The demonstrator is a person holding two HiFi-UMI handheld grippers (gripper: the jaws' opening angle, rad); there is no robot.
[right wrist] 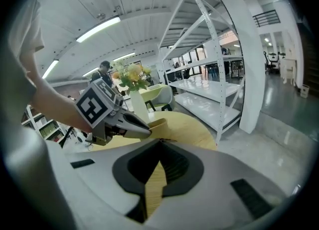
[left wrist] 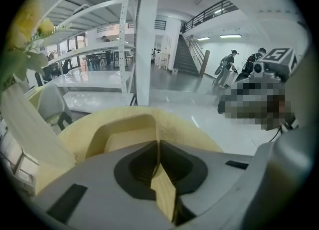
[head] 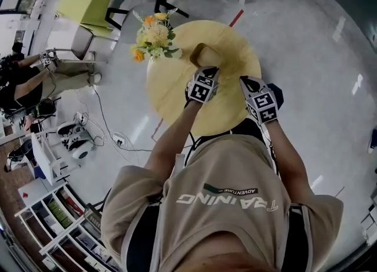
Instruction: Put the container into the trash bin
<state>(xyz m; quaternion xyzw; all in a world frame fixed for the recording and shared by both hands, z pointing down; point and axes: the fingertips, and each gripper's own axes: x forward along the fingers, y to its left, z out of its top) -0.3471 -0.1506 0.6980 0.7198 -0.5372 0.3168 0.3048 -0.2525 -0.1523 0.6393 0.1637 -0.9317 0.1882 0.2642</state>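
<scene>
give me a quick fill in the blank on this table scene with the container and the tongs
1. The table under the container is ____ in shape.
2. The vase on that table holds ____.
3. The left tongs pinch the container's wall, and the right tongs are shut on ____.
Missing words: round; flowers; nothing.

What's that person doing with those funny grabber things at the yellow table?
A person stands at the round yellow table with a gripper in each hand. The left gripper is shut on the rim of a tan container near the flowers. The right gripper hangs beside it, shut and empty. No trash bin shows in any view.
</scene>
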